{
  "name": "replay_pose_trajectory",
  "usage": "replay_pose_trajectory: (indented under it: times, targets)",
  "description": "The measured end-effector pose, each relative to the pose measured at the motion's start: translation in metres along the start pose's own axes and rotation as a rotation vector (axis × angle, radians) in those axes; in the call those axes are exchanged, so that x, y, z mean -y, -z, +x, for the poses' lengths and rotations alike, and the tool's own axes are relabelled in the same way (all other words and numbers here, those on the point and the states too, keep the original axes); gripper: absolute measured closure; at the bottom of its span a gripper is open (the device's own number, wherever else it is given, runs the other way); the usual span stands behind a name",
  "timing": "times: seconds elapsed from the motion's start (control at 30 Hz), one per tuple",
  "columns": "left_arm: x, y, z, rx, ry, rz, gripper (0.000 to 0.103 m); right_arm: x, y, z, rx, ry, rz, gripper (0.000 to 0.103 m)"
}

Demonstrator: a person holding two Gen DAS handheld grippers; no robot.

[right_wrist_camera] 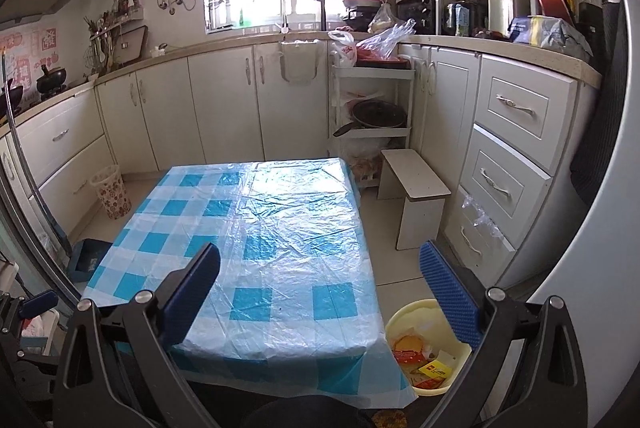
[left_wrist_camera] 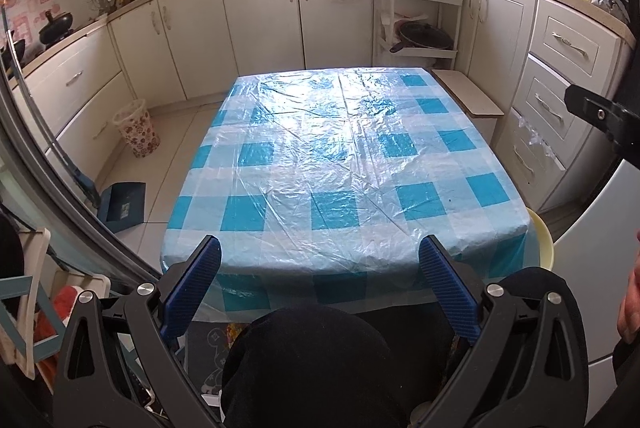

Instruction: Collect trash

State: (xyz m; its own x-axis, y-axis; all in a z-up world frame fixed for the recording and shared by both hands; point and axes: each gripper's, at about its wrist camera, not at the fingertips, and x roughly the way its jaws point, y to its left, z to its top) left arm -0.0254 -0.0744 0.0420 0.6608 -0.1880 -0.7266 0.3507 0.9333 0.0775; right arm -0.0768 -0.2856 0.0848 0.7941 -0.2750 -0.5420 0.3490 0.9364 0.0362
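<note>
A table [left_wrist_camera: 340, 148] draped in blue-and-white checked cloth under clear plastic fills the middle of the kitchen. On the floor at its near right corner stands a yellow bin [right_wrist_camera: 430, 346], holding red and yellow wrappers [right_wrist_camera: 424, 360]. The left gripper [left_wrist_camera: 320, 268] hangs level at the table's near edge, jaws spread wide, gripping nothing. The right gripper [right_wrist_camera: 320, 276] is likewise wide open and empty, over the near right part of the table, its right finger [right_wrist_camera: 450, 292] above the bin.

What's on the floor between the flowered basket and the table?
Only bare floor tiles lie between the flowered basket and the table, seen in the right wrist view. The blue dustpan sits nearer the camera, beside the table's edge.
</note>
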Motion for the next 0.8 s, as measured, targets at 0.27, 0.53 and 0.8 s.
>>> replay_pose_trajectory:
  times: [0.27, 0.53, 0.8]
  targets:
    - [-0.011, -0.008, 0.023, -0.037, -0.013, -0.014, 0.008, -0.021, -0.014, 0.072, -0.130, -0.039, -0.115, 0.007]
    - [-0.018, -0.015, 0.047, -0.080, -0.002, -0.035, 0.008, -0.031, -0.017, 0.157, -0.246, -0.043, -0.176, 0.007]
    - [-0.020, -0.024, 0.066, -0.111, -0.005, -0.044, 0.008, -0.033, -0.005, 0.235, -0.348, -0.047, -0.137, 0.007]
